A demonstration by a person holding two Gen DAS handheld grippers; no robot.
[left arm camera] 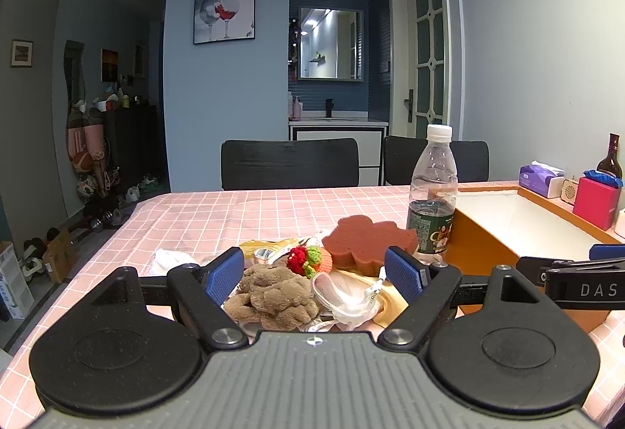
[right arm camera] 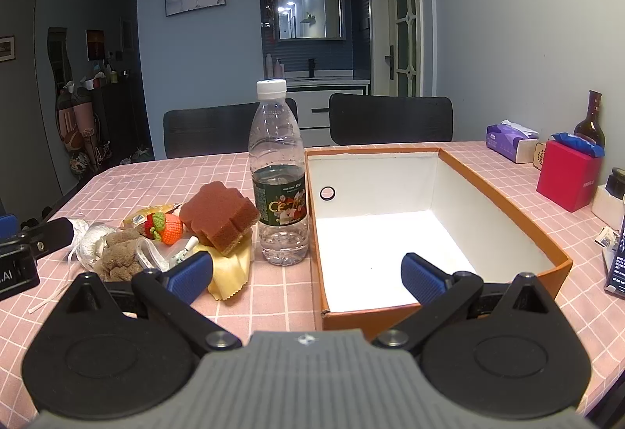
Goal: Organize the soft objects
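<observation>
Two open tongs over a pink checked tablecloth, soft things heaped between a bottle and an orange box.

Left gripper (left arm camera: 316, 272), low centre of the left view: blue pads spread wide, nothing held, framing a brown plush toy (left arm camera: 273, 296) lying just beyond the tips. Fuzzy, lumpy, tan-brown, resting on crinkled clear plastic (left arm camera: 343, 296). Just behind it, a small crocheted strawberry (left arm camera: 308, 259), red with green and orange. Further back, a rust-brown flower-shaped sponge (left arm camera: 367, 243), thick and flat-topped. Right gripper (right arm camera: 306, 274), low centre of the right view: pads equally wide apart, empty, straddling the near left corner of the orange box (right arm camera: 504, 202), white inside. Left of that box, an upright water bottle (right arm camera: 278, 175); the soft heap further left, on a yellow cloth (right arm camera: 230, 272).
</observation>
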